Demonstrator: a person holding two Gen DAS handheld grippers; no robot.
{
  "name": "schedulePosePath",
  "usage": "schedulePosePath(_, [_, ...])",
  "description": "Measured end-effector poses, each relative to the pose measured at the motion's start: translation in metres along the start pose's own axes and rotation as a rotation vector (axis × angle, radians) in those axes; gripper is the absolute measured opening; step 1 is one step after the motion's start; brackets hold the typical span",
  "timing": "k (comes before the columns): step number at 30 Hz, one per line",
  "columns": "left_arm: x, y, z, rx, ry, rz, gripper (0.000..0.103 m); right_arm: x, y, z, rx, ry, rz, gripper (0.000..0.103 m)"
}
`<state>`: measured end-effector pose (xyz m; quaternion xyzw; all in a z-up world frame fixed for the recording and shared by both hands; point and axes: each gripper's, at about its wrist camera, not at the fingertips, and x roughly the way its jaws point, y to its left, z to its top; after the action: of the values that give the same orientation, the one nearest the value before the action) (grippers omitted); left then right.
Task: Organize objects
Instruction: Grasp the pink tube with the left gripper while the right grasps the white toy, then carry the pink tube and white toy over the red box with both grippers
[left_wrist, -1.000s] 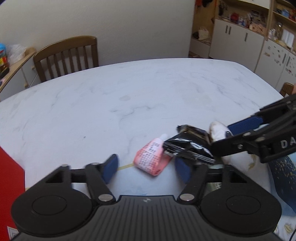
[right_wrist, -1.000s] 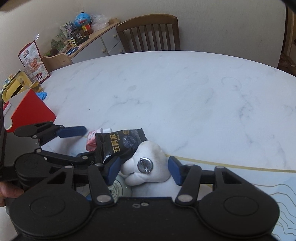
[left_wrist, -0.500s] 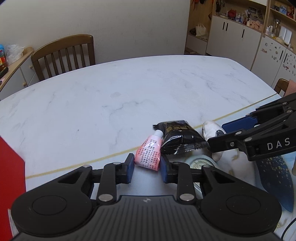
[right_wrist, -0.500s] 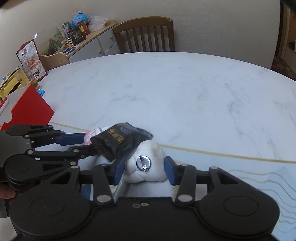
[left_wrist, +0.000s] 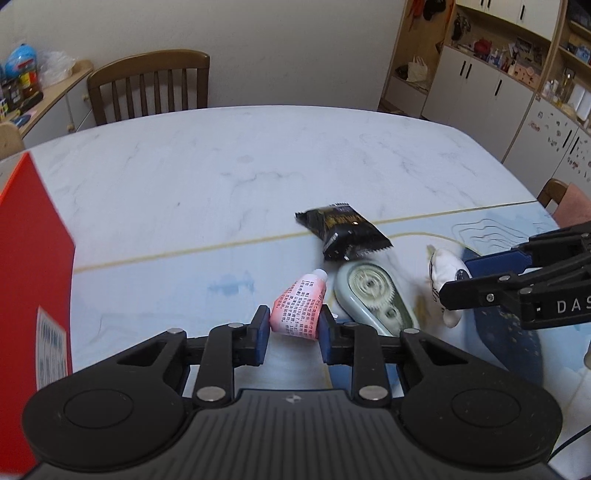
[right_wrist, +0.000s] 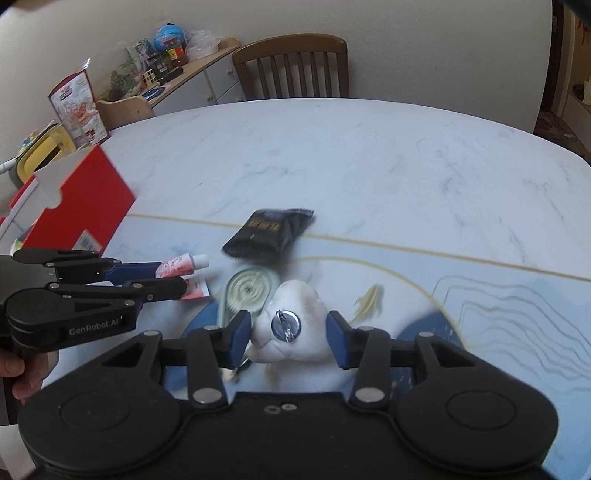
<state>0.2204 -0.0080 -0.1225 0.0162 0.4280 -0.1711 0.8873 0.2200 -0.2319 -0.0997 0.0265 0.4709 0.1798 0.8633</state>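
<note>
Pink tube (left_wrist: 299, 310) sits pinched in the left gripper (left_wrist: 291, 334), long axis and cap toward 1 o'clock; red box (left_wrist: 26, 280) lies at 9 o'clock, nearest this hand; right gripper (right_wrist: 289, 341) clamps the white plush (right_wrist: 291, 328)

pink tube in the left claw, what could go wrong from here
1. The left claw pinches only the flat tail of the pink tube, so it could slip out or swing.
2. The tape dispenser lies right beside that claw and could get knocked.
3. The right claw grips a soft white plush; the left pad touches it, the right pad's contact is unclear, so it may sag or drop.
</note>
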Motion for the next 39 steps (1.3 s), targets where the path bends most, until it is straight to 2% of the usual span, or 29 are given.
schedulePosePath(8, [-0.042, 0.000, -0.011, -0.043, -0.019, -0.018, 0.025, -0.028, 0.019, -0.016, 0.013, -0.012, 0.020, 0.044])
schedulePosePath(20, [-0.113, 0.015, -0.013, -0.009, -0.100, -0.007, 0.025, -0.063, 0.073, -0.012, 0.012, -0.058, 0.074, 0.044])
schedulePosePath(29, [-0.153, 0.059, -0.016, -0.055, -0.137, -0.014, 0.025, -0.072, 0.131, 0.009, -0.053, -0.101, 0.083, 0.044])
schedulePosePath(39, [-0.193, 0.124, -0.022, -0.083, -0.191, 0.028, 0.025, -0.064, 0.214, 0.035, -0.179, -0.123, 0.118, 0.044])
